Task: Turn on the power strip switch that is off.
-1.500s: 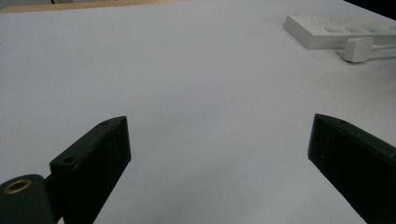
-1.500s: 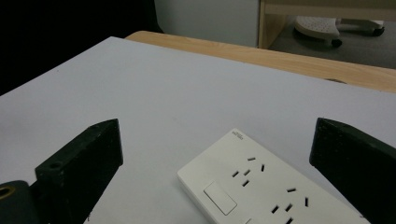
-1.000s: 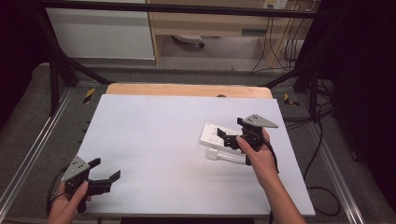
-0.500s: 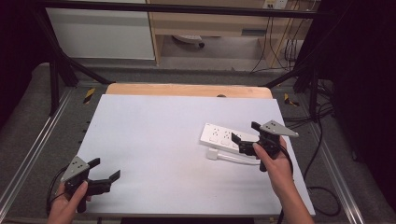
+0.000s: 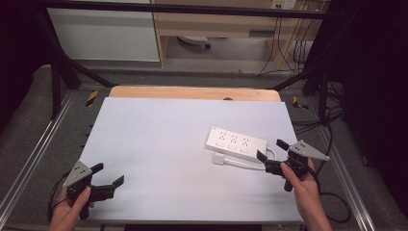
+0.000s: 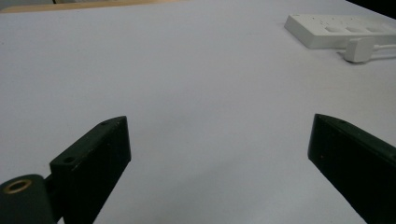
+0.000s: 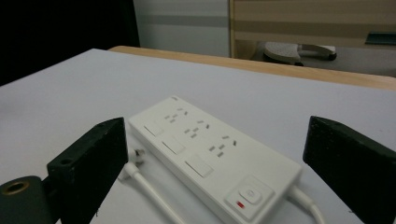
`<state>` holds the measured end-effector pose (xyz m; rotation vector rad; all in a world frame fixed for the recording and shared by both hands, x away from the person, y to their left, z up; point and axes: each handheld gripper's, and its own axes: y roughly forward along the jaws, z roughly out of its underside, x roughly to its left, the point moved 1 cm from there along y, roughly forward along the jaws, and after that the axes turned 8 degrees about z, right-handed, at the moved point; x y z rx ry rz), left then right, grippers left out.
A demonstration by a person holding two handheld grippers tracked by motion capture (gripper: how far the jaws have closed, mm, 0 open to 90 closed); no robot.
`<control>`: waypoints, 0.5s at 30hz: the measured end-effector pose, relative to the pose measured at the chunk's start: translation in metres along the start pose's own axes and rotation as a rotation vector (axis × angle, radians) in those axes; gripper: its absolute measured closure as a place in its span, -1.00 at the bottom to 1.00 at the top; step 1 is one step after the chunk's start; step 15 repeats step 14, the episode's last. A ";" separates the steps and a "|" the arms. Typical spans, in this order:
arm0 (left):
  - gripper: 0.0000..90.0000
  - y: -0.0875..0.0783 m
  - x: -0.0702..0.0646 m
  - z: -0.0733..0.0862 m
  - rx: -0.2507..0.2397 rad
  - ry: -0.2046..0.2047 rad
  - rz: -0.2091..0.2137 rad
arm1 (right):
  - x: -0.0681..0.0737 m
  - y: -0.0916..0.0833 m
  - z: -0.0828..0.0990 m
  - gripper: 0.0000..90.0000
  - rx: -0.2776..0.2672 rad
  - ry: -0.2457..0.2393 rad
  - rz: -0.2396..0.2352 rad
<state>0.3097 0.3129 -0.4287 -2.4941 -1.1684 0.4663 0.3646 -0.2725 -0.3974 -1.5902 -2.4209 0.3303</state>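
Risk: right gripper (image 5: 269,156), jaws spread, could snag white plug cord (image 5: 240,164) & drag white plastic power strip (image 5: 236,143); left gripper (image 5: 107,175) spread, idle.

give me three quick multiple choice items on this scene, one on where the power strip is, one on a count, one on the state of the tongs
1. Where does the power strip lie on the table?
A. toward its right side, near the right tongs
B. at its left near corner
C. on the floor

2. How many rows of sockets does the strip show?
A. one
B. three
C. six

3. How do the right tongs stand?
A. shut on the strip
B. shut on the plug
C. open, holding nothing

Answers:
1 A, the high view shows the strip just ahead of the right tongs.
2 B, the right gripper view shows three socket rows beside the switch.
3 C, both jaws stand wide apart with the strip lying free between them.
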 end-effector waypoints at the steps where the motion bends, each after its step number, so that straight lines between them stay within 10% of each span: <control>1: -0.87 0.000 0.000 0.000 -0.001 0.001 0.000 | -0.004 -0.002 0.004 -0.85 0.002 -0.006 0.008; 15: -0.87 0.001 -0.002 0.000 -0.005 0.001 0.002 | -0.027 -0.006 0.062 -0.87 0.183 -0.005 0.065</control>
